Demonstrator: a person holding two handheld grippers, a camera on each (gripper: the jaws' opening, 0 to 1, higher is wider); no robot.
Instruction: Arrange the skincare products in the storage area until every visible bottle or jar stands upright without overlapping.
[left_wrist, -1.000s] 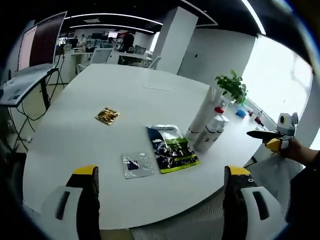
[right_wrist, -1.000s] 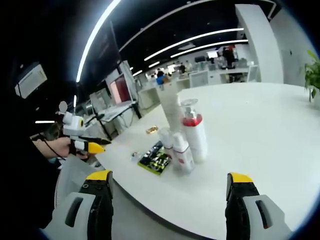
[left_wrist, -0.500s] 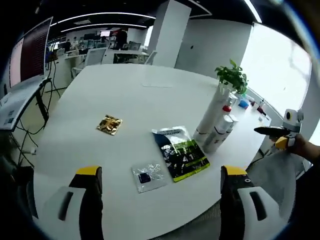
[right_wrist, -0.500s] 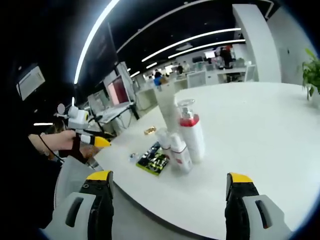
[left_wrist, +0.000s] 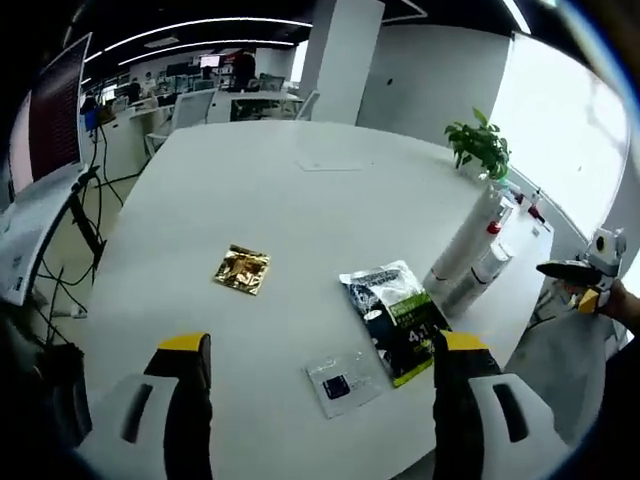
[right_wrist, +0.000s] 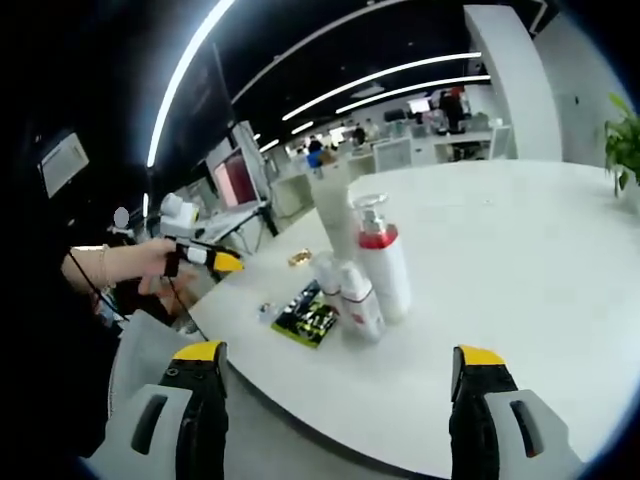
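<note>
Status: your bottles (right_wrist: 362, 272) stand upright in a tight cluster near the table's (right_wrist: 520, 300) front edge — tall white tube, red-collared pump bottle, two smaller ones touching in front. Whether any overlap needs fixing, you cannot tell; spacing them probably remains.

Left gripper (left_wrist: 318, 372): jaws wide apart, holding nothing.
Right gripper (right_wrist: 335, 385): jaws wide apart, holding nothing, short of the table.

Also present: green-and-black pouch (left_wrist: 395, 318) just left of the bottles, clear sachet (left_wrist: 341, 379), gold packet (left_wrist: 243, 269), potted plant (left_wrist: 482, 148) far right.
</note>
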